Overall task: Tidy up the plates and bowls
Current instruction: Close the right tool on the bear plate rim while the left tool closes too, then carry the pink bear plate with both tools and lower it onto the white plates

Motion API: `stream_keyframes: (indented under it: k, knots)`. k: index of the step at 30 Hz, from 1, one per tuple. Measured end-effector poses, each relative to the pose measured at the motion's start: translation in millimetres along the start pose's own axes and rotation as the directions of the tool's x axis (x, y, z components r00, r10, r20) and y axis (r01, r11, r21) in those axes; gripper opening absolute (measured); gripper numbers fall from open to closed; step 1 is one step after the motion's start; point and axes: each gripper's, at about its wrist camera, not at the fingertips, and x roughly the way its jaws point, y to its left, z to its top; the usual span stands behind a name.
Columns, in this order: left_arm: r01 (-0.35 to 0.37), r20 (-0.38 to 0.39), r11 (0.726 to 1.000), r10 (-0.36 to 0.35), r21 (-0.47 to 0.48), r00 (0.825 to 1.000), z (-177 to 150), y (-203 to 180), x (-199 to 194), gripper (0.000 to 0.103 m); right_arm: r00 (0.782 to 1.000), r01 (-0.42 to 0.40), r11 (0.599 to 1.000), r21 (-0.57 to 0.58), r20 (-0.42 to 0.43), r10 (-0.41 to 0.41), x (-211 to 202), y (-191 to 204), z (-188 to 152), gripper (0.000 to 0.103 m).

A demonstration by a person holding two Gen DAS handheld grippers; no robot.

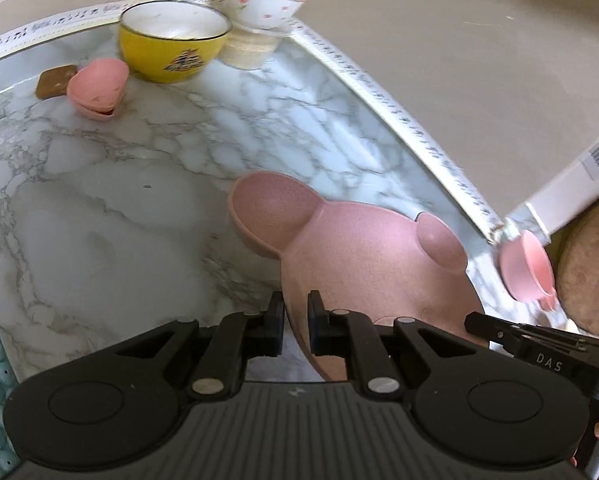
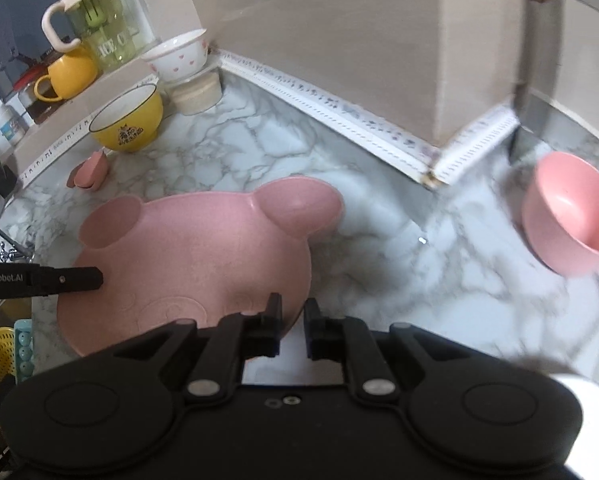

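The marble surface (image 2: 399, 248) spreads ahead of both claws. The pink plate (image 2: 195, 256), bear-shaped with two ears, lies between them: the left claw (image 1: 296, 316) pinches its rim on one side, the right claw (image 2: 290, 320) pinches the opposite edge. Far ahead of the left claw stands a yellow bowl (image 1: 171, 46), with a white bowl (image 1: 263, 0) just behind it. A pink bowl (image 2: 571, 216) sits well right of the right claw.
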Motion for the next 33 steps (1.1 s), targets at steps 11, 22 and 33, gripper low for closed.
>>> stream_keyframes:
  k: [11,22,33]
  knots:
    - [0.115,-0.007,0.982,-0.115,0.149,0.993,-31.4,-70.2,-18.4,0.011,0.991,0.091,0.994,0.063,0.093,-0.096,-83.6,-43.7,-41.6,0.012]
    - [0.214,-0.088,0.938,-0.197,0.273,0.976,-59.9,-147.2,-2.7,0.011,0.969,0.184,0.964,0.192,0.126,-0.210,-141.3,-102.5,-93.4,0.012]
    - [0.219,-0.115,0.925,-0.192,0.311,0.975,-83.8,-191.3,21.6,0.011,0.964,0.204,0.954,0.218,0.123,-0.234,-150.4,-148.4,-114.2,0.012]
